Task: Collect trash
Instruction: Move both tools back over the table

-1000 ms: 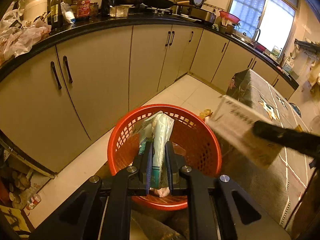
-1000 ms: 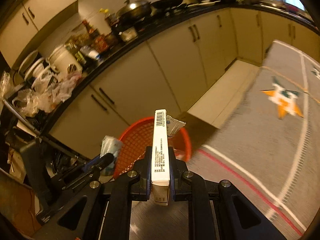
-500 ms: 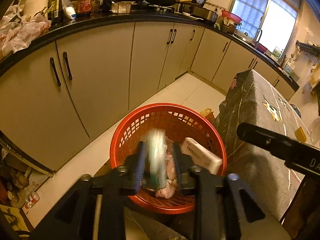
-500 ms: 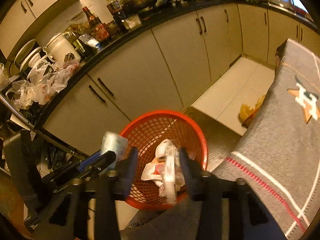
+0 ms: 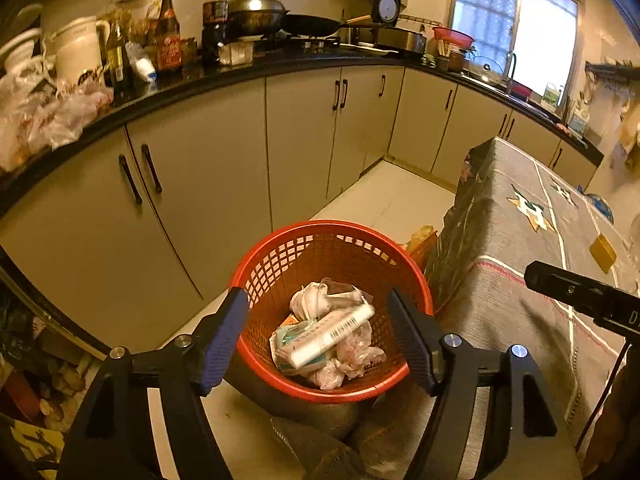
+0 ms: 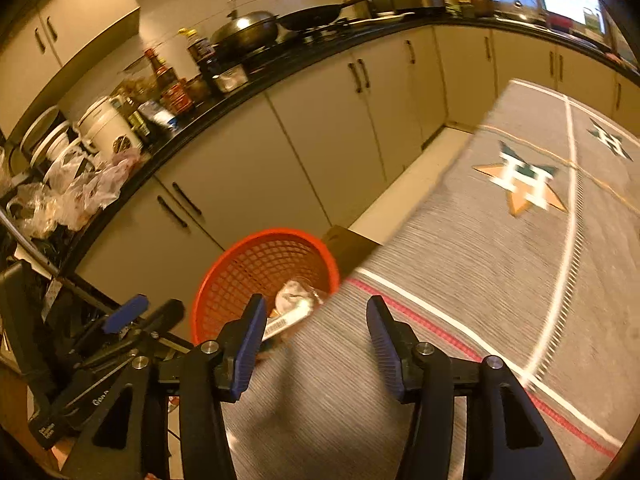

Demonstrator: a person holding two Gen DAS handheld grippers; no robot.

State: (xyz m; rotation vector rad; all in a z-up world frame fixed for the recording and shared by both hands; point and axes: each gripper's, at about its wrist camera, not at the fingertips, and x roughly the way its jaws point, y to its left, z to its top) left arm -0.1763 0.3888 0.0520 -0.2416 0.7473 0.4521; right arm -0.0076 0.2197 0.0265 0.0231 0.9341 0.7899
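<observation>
Our left gripper (image 5: 320,332) hangs over the red basket (image 5: 280,256) with jaws spread and nothing between them. In the basket lie a white box (image 5: 332,334), a packet (image 5: 290,334) and crumpled wrappers (image 5: 312,300). Our right gripper (image 6: 316,336), also released, hovers above the grey tablecloth (image 6: 500,264) near its edge beside the basket. Beyond stand the cabinets (image 5: 224,168).

Red mesh basket (image 5: 280,264) upright on the floor; white box (image 5: 332,334) lies tilted atop crumpled wrappers (image 5: 356,354) inside.
</observation>
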